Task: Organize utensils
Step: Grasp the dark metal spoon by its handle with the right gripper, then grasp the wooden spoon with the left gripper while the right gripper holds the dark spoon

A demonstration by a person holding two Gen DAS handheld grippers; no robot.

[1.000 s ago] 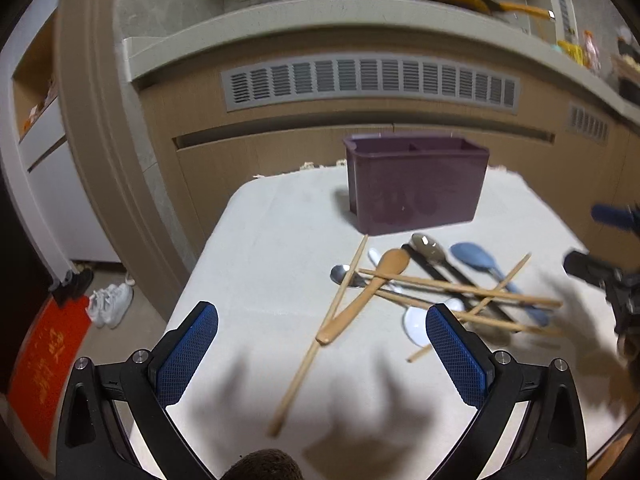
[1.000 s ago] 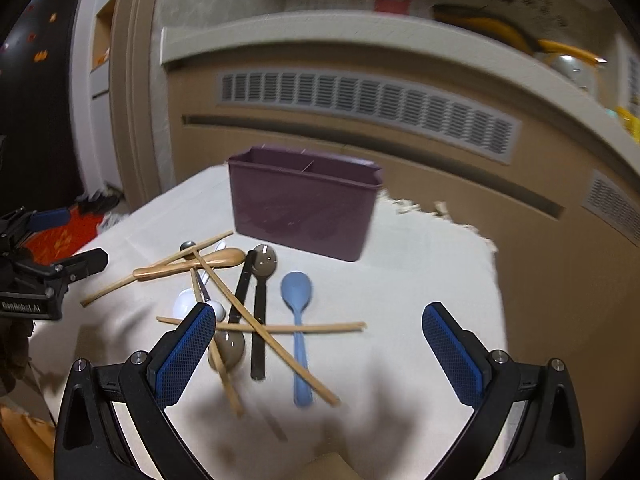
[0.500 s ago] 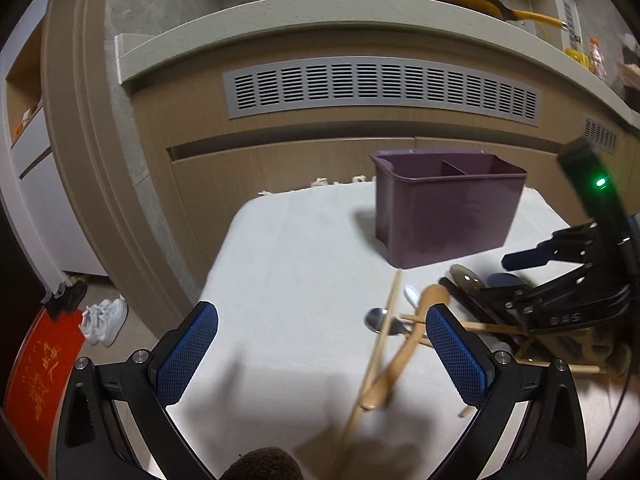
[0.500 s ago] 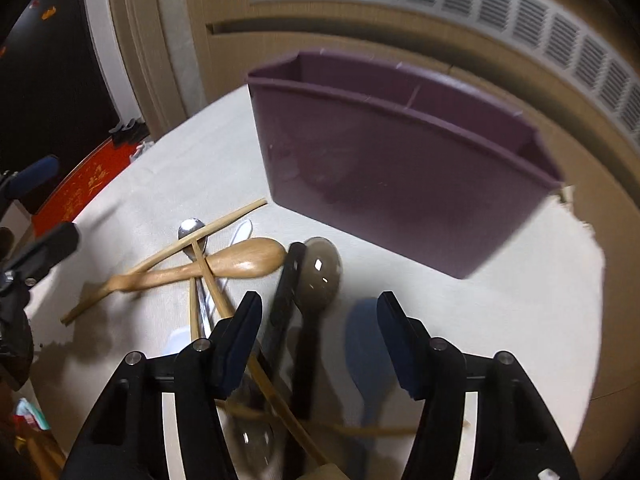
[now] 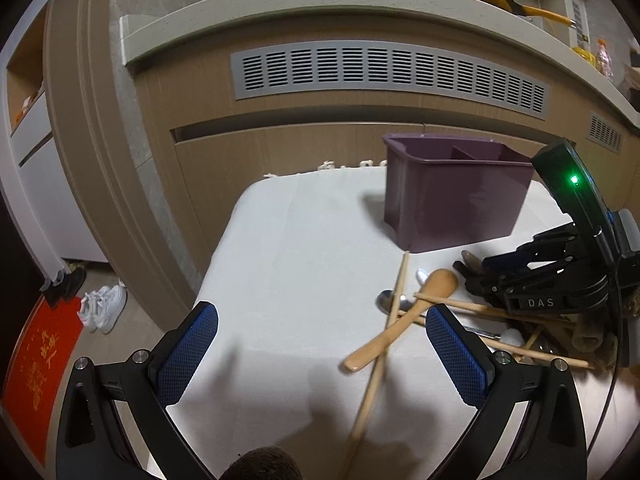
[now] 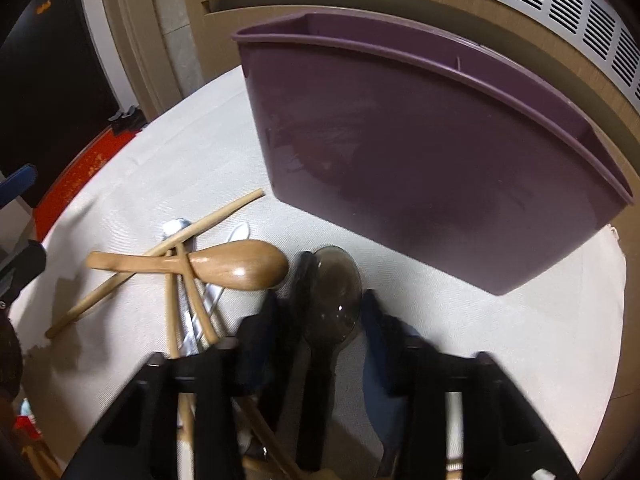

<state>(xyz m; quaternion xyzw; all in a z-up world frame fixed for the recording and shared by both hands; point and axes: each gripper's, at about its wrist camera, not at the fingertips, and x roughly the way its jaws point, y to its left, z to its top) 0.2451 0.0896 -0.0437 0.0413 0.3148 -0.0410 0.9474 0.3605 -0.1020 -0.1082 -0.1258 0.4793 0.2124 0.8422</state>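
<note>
Two utensils, a dark spoon (image 6: 334, 292) and a black handle (image 6: 298, 300), lie between your right hand-held gripper's (image 6: 316, 344) closing jaws, before the purple holder (image 6: 420, 184). "DAS" marks it. Your left hand-held gripper (image 5: 320, 356) gapes empty over the cloth-covered tabletop (image 5: 288, 264).

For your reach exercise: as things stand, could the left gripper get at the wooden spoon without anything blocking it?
Probably yes. The left gripper stands open over bare cloth, and the wooden spoon lies on top of the pile; only a chopstick crosses its handle.

Bare cloth (image 5: 304, 264) left of holder (image 5: 456, 196)
</note>
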